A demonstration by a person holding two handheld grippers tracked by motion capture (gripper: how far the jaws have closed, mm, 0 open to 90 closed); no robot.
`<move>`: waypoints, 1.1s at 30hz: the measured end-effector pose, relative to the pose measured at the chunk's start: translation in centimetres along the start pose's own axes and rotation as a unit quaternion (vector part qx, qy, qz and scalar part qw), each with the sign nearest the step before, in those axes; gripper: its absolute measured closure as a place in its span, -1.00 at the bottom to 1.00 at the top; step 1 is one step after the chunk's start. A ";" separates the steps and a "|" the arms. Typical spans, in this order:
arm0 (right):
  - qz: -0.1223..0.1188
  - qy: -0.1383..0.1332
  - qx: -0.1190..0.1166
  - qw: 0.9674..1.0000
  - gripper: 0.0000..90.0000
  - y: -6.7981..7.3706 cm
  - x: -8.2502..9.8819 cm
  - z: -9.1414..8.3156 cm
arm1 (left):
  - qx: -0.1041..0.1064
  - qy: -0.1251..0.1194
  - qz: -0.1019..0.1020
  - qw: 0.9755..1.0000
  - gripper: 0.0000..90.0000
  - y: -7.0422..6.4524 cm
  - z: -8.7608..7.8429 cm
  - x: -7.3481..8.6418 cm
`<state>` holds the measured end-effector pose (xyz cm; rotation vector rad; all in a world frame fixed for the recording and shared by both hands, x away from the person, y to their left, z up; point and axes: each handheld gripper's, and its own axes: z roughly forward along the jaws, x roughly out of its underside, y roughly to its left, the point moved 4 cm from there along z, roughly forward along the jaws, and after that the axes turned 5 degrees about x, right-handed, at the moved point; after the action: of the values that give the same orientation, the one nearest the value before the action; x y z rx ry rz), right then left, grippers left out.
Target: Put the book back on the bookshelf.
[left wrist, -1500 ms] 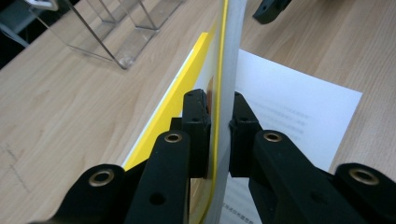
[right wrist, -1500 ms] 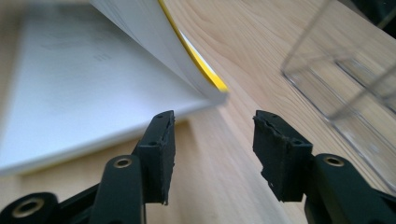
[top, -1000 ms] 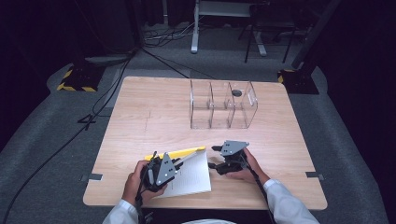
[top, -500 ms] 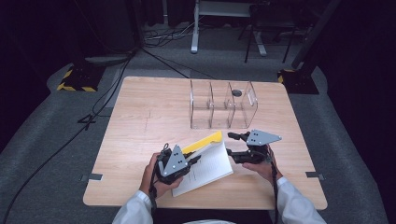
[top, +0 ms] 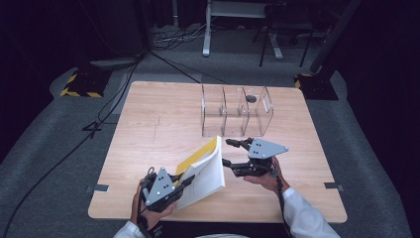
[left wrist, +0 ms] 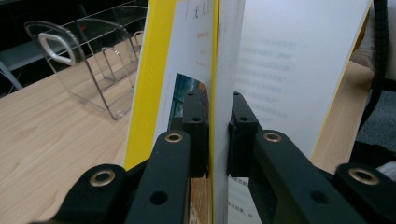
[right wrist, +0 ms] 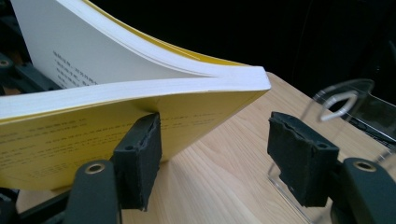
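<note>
Left tongs [top: 185, 182] are clamped on a few pages of the yellow book [top: 205, 168], holding it tilted up off the wooden desk [top: 148, 129] near the front edge. Right tongs [top: 227, 152] sit just beside the book with jaws apart, gripping nothing. Clear plastic organizer [top: 236, 110] stands further back; dark room, cables on grey floor [top: 49, 148].

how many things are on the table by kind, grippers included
book: 1
clear organizer: 1
small dark object in the organizer: 1
grippers: 2, left gripper and right gripper
total: 5
</note>
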<state>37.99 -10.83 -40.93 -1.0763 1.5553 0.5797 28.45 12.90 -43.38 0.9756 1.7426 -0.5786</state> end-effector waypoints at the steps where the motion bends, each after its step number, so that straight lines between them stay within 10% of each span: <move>1: 0.001 0.000 -0.006 1.000 -0.20 0.3 -0.4 0.3 | 0.001 -0.004 -0.006 1.000 0.80 0.2 -0.4 0.2; 14: -0.019 0.011 -0.077 0.997 -0.21 5.4 -1.5 4.3 | 0.041 -0.006 -0.014 0.999 0.52 1.6 -2.8 2.8; 18: -0.027 0.016 -0.080 0.996 -0.21 6.1 -1.3 5.0 | 0.086 0.027 -0.024 0.996 0.23 1.8 -2.2 4.2; 33: -0.005 0.026 -0.078 0.997 -0.20 5.6 -0.4 5.1 | 0.144 0.042 -0.050 0.987 -0.50 1.9 0.1 4.7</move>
<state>35.68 -3.91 -42.97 -1.2248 1.5694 0.6792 29.33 15.47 -47.63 1.1305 1.8233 -0.8839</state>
